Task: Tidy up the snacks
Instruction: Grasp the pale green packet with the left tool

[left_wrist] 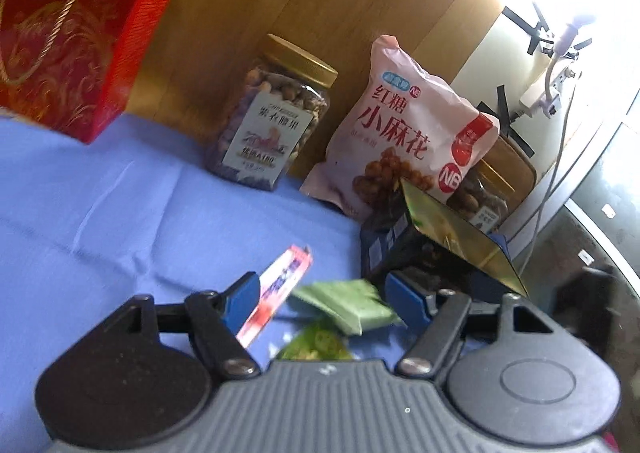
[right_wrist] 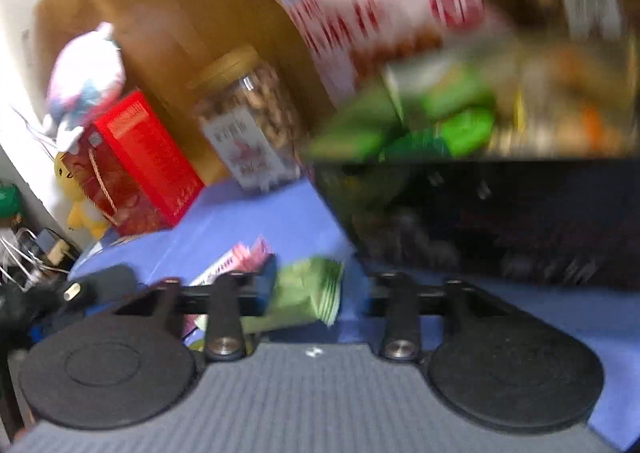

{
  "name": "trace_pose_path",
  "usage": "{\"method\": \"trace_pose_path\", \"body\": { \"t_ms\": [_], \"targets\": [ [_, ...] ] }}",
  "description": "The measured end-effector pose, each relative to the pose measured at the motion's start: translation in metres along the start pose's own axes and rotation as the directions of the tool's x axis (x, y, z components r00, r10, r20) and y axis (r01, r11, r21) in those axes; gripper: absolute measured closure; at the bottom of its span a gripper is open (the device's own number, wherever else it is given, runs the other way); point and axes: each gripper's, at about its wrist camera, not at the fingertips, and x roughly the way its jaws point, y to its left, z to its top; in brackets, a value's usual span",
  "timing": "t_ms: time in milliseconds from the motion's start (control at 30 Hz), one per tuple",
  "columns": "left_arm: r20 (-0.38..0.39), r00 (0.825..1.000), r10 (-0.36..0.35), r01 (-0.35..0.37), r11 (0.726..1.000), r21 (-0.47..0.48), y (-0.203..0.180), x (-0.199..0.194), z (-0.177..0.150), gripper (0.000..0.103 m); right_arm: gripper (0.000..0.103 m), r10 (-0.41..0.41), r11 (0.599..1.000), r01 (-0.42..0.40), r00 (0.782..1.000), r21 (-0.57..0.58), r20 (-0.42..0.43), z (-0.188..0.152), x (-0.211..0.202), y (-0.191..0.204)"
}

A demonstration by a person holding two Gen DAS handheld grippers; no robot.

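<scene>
On the blue cloth (left_wrist: 120, 193) lie a green snack packet (left_wrist: 348, 305), a pink-and-white packet (left_wrist: 276, 293) and a second green packet (left_wrist: 316, 345). My left gripper (left_wrist: 324, 293) stands open over them, with the first green packet between its blue pads and untouched. A dark box (left_wrist: 384, 249) with a gold lid flap (left_wrist: 460, 241) stands just right of it. In the blurred right wrist view, the dark box (right_wrist: 480, 213) holds several green packets (right_wrist: 400, 125). My right gripper (right_wrist: 318, 289) is around a green packet (right_wrist: 308, 297), with a strip of cloth showing beside the right finger.
A clear nut jar with a gold lid (left_wrist: 272, 113), a pink snack bag (left_wrist: 400, 133) and a second jar (left_wrist: 492, 189) stand along the wooden back wall. A red gift box (left_wrist: 80, 33) stands at the left. Plush toys (right_wrist: 84, 69) and cables (left_wrist: 560, 133) sit at the edges.
</scene>
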Motion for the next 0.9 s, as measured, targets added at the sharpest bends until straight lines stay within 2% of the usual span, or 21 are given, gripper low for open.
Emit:
{"method": "trace_pose_path", "body": {
  "t_ms": [67,133,367,533,633,667,767,900],
  "targets": [
    [0.002,1.0,-0.001,0.001,1.0,0.002,0.004,-0.009,-0.003,0.032,0.08,0.048,0.998,-0.047,0.998,0.038,-0.028,-0.008,0.0,-0.001],
    [0.001,1.0,-0.015,0.015,1.0,0.001,0.007,-0.016,-0.004,0.032,0.082,0.079,0.997,-0.078,0.995,0.009,-0.058,-0.018,-0.007,0.01],
    [-0.036,0.997,-0.062,0.063,0.998,0.023,0.006,-0.03,-0.026,0.032,0.084,0.145,0.977,-0.16,0.984,-0.143,-0.107,-0.079,-0.042,0.062],
    [-0.048,0.998,-0.032,0.035,0.998,0.054,0.007,-0.04,-0.041,0.032,0.082,0.196,0.937,-0.224,0.972,-0.267,-0.129,-0.114,-0.066,0.089],
    [-0.043,0.999,-0.025,0.027,0.998,0.049,0.011,-0.044,-0.039,0.032,0.066,0.136,0.924,-0.16,0.986,-0.347,-0.094,-0.125,-0.075,0.095],
    [-0.04,0.999,-0.017,0.019,0.999,0.045,0.012,-0.044,-0.038,0.032,0.063,0.11,0.919,-0.129,0.991,-0.371,-0.072,-0.126,-0.076,0.097],
    [-0.053,0.999,-0.004,0.005,1.0,0.027,0.013,-0.037,-0.032,0.032,0.059,0.05,0.912,-0.054,0.999,-0.406,-0.02,-0.122,-0.078,0.096],
    [-0.087,0.996,-0.02,0.024,0.999,0.045,0.004,-0.028,-0.032,0.032,0.058,0.009,0.922,-0.017,1.0,-0.386,-0.021,-0.111,-0.069,0.088]
  ]
}}
